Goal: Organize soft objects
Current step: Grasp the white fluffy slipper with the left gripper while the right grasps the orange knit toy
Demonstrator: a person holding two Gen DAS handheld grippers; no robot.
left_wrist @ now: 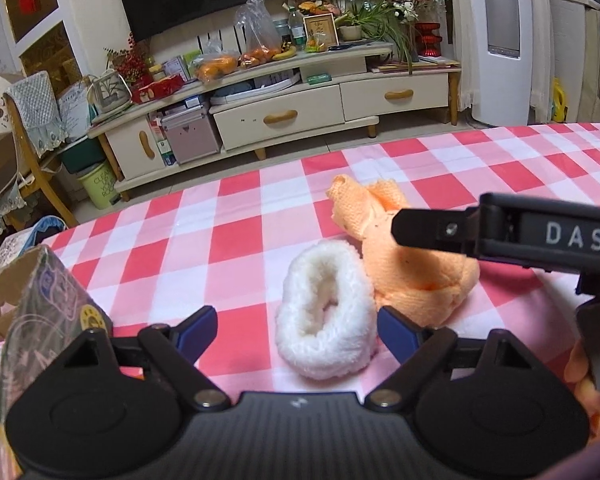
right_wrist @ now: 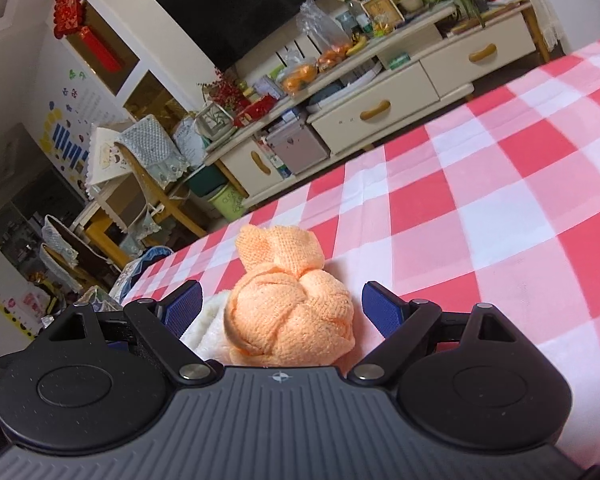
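Blue pads of the left gripper (left_wrist: 296,330) stand spread around a white fluffy ring (left_wrist: 325,311) on the checked tablecloth (left_wrist: 204,236); the right pad sits close beside the fleece, but no pinch shows. Touching the ring lies a knotted orange cloth (right_wrist: 290,312), framed by the right gripper (right_wrist: 282,310) — fingers wide, not touching it. Both grasps look about to begin; next, each pair must close gently, then carry toward the cardboard box (left_wrist: 40,304) — probably the destination.
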